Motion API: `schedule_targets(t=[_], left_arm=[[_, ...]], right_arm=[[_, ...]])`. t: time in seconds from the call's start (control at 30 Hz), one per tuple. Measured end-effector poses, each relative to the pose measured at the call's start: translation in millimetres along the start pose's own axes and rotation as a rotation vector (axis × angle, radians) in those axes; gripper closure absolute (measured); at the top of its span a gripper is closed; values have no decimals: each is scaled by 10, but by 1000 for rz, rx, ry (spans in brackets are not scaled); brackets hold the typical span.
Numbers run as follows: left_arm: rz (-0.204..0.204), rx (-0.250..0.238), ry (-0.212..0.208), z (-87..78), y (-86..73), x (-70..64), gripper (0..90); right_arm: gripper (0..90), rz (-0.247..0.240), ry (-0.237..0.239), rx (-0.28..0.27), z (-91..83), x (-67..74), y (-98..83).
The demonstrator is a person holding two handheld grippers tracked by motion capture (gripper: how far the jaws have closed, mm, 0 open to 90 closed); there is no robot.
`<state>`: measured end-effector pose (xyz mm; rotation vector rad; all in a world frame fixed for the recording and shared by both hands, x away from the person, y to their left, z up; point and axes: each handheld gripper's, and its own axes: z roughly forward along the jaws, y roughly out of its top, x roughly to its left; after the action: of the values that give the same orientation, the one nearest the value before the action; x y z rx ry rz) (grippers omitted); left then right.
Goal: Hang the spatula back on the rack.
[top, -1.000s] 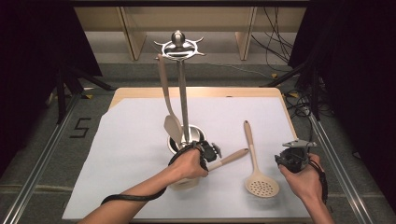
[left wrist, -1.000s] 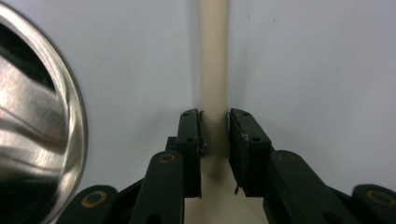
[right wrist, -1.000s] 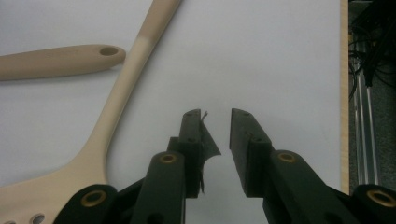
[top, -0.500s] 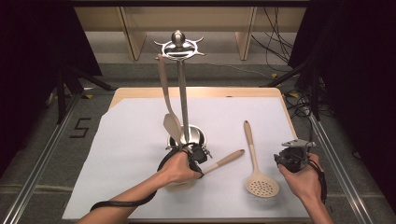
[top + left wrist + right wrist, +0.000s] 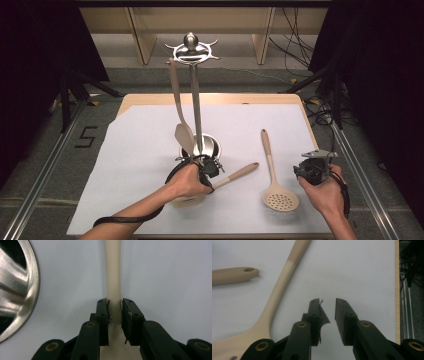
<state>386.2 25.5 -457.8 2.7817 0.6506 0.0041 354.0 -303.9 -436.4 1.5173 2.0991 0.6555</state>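
Note:
A beige spoon [image 5: 240, 173] lies on the white sheet, its handle pointing right and its head under the person's left hand. My left gripper [image 5: 216, 170] sits low over it, just in front of the utensil stand's steel base [image 5: 207, 147]. In the left gripper view the left gripper [image 5: 115, 301] has both jaws pressed against the sides of the spoon's handle [image 5: 113, 277]. A beige slotted spoon [image 5: 281, 200] lies to the right. My right gripper [image 5: 310, 170] hovers beside it, and in its own view the right gripper [image 5: 327, 301] is slightly open with nothing between its jaws.
The stand's pole [image 5: 196, 110] rises from the base, and a beige spatula [image 5: 181, 115] hangs from its top ring. The steel base [image 5: 15, 290] lies close on the left gripper's left. The table's wooden edge [image 5: 397, 290] and cables run along the right.
The left hand and gripper shifted slightly left and down along the spoon and settled on its handle. The right gripper has stayed put.

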Motion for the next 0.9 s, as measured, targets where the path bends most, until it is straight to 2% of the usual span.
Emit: schedule_targets(t=[0.03,0.07,0.17,0.23,0.3,0.33,0.37,0.43,0.53,0.67,0.73,0.77,0.8,0.87,0.9], left_arm=[[3,10,-2,-5,-3,1,750],[5,21,-3,-8,-4,2,750],[5,28,0,-5,0,-14,745],[14,33,7,-1,17,-23,734],[11,8,0,9,46,-34,677],[14,2,1,18,66,-47,648],[27,1,10,28,90,-56,633],[37,-2,15,60,138,-71,626],[41,-7,20,73,205,-79,622],[38,21,20,90,255,-59,656],[38,40,13,85,269,-38,705],[36,42,13,89,273,-30,730],[32,49,7,85,278,-26,751],[23,53,13,87,282,-31,773],[31,51,24,90,280,-44,779]], right_arm=[[749,-1,0,-1,1,1,0],[749,-10,23,-1,9,-11,4],[747,-20,4,-13,3,-11,6],[745,3,-1,-1,-7,5,4],[745,2,0,0,-5,4,4],[745,-15,17,-4,9,-11,5],[745,-15,17,-4,10,-10,6],[744,-16,4,-17,17,1,4],[744,-16,12,-12,20,-2,1],[744,1,1,4,0,2,0],[744,5,6,5,-3,3,1],[744,-12,19,-1,7,-13,2],[744,-20,8,-10,5,-14,2],[744,5,2,-8,-1,1,-3],[744,4,1,-10,-1,-1,-5]])
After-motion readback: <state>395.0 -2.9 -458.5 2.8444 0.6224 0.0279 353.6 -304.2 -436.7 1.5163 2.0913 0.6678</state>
